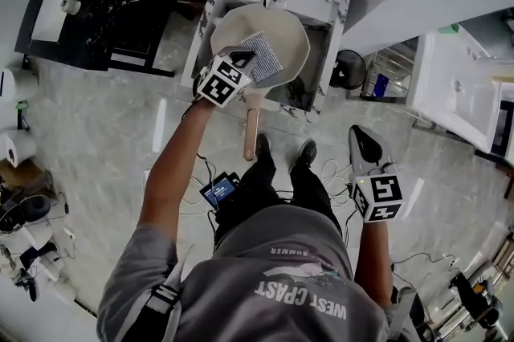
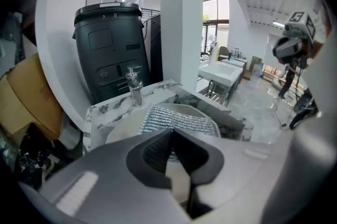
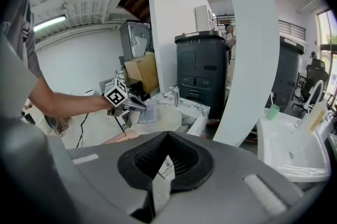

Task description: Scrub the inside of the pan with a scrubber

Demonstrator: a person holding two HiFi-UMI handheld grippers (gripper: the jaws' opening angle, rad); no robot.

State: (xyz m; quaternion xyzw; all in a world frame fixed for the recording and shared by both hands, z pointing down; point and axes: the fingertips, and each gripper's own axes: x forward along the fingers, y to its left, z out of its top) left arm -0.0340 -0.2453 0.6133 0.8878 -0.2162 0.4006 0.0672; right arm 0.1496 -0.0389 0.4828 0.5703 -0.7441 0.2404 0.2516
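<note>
While the left gripper [image 1: 243,58] reaches over the near-left rim of the round cream-coloured pan [image 1: 277,27], its jaws are clamped on one edge of the silver woven-mesh rectangular scrubber [image 1: 265,58]. The scrubber lies flat against the inside of the pan, towards the near side. The far and right parts of the pan's interior are bare.

The pan rests across the white, grey-veined marble sink [image 1: 325,2] and covers most of the basin's left part. A dark strip of the basin is exposed on the right. The pan's pale wooden straight handle [image 1: 252,132] sticks out past the sink's near edge over the light marbled floor [image 1: 104,140], pointing at the person's shoes.

The chrome tap [image 2: 135,83] stands upright on the sink's far rim, beyond the pan's edge and apart from the scrubber.

The right gripper [image 1: 358,133] hangs beside the person's right hip, well apart from the sink, over open floor. Its jaws are closed together with nothing between them.

The pan surface reads smooth and matt, the scrubber coarse and glinting, and the gripper bodies grey with dark ribbed pads.
</note>
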